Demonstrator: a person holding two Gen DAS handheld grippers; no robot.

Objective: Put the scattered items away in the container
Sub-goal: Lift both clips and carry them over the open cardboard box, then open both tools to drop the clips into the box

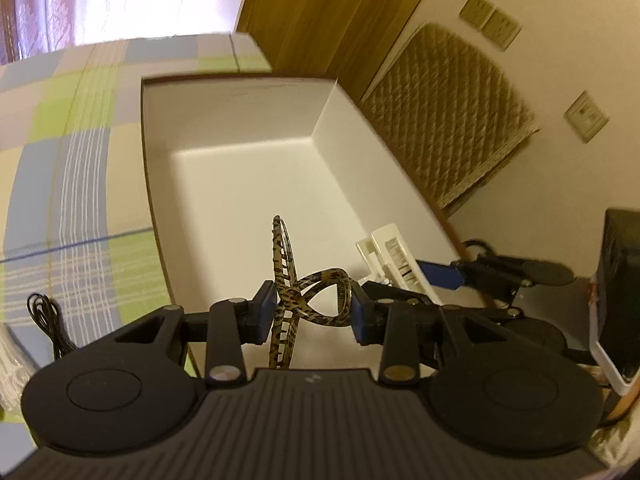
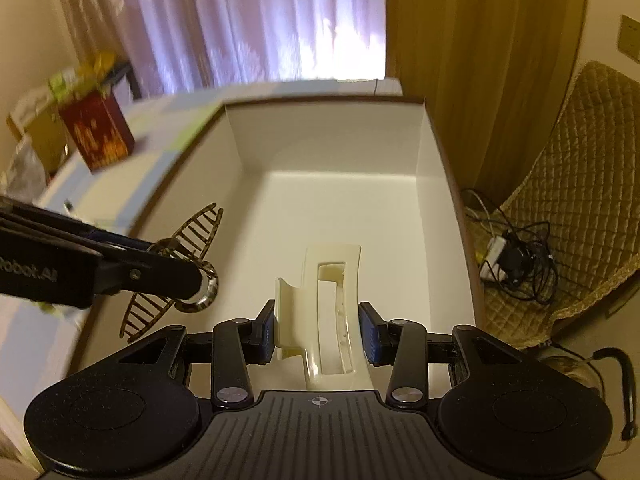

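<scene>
My left gripper (image 1: 314, 310) is shut on a tortoiseshell hair claw clip (image 1: 290, 280), held over the near end of the white box (image 1: 240, 168). In the right wrist view that same tortoiseshell clip (image 2: 176, 268) hangs at the left gripper's (image 2: 196, 284) tip above the box's left wall. My right gripper (image 2: 318, 328) is shut on a cream hair claw clip (image 2: 332, 300), also over the near part of the white box (image 2: 340, 200). The cream clip (image 1: 394, 258) and the right gripper (image 1: 448, 276) show at the right of the left wrist view. The box floor is bare.
The box sits on a checked bedsheet (image 1: 68, 160). A black cable (image 1: 48, 324) lies on the sheet at left. A quilted chair (image 2: 568, 208) and tangled cords (image 2: 516, 260) are right of the box. A red carton (image 2: 98, 132) stands far left.
</scene>
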